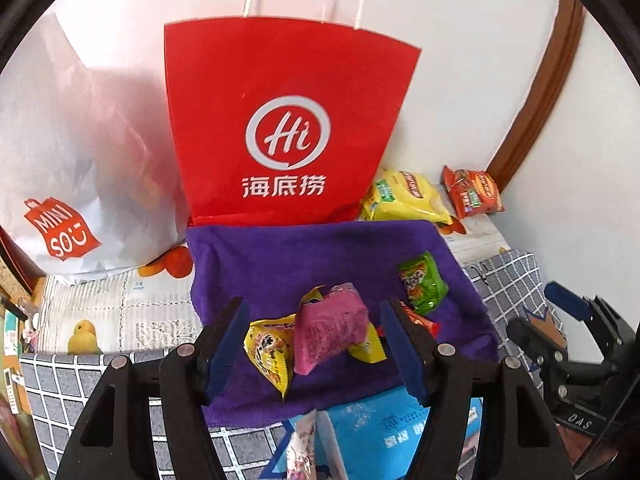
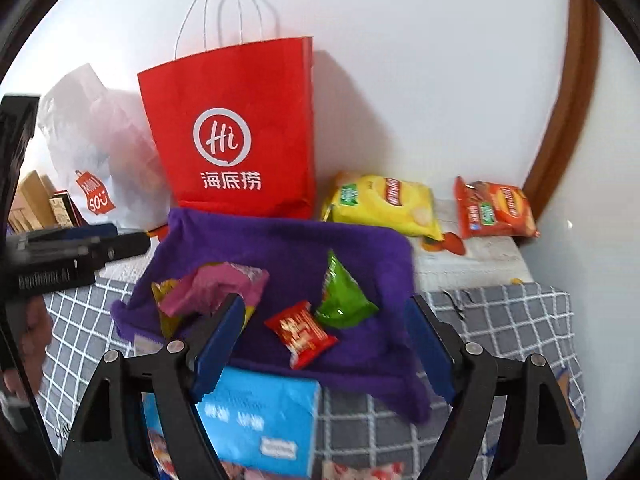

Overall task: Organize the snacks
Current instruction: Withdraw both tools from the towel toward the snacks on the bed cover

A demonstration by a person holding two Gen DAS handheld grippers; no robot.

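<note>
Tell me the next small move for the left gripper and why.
Probably ease the left gripper forward and close on the pink snack packet. Its jaws are open and empty, the packet sits between them on top of the yellow packets on the purple towel, so it is the easiest pick.

Standing upright against white wall: red paper bag with white handles. Leaning just beside it: white plastic bag. Covering surface: grey checked cloth. Running down wall at right: brown wooden trim.
</note>
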